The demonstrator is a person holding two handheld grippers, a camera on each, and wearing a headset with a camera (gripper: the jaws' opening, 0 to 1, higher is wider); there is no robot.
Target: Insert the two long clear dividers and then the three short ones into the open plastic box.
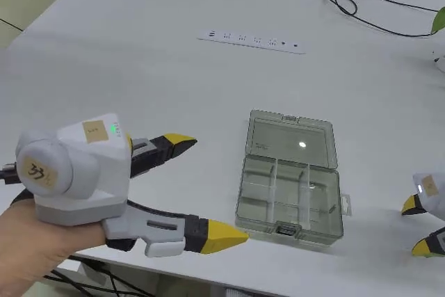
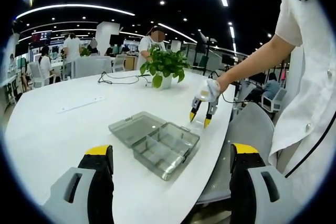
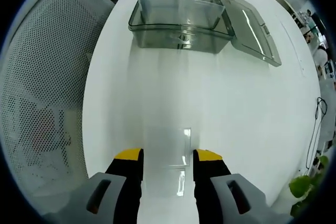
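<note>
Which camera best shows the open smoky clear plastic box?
Head view: it looks down into the open smoky clear plastic box, its inside plain. The left gripper view shows it smaller, obliquely; the right gripper view, low, from one long wall.

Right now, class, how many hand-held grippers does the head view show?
2. The left hand-held gripper is at the near left, jaws open; the right hand-held gripper is at the right edge, beside the box.
</note>
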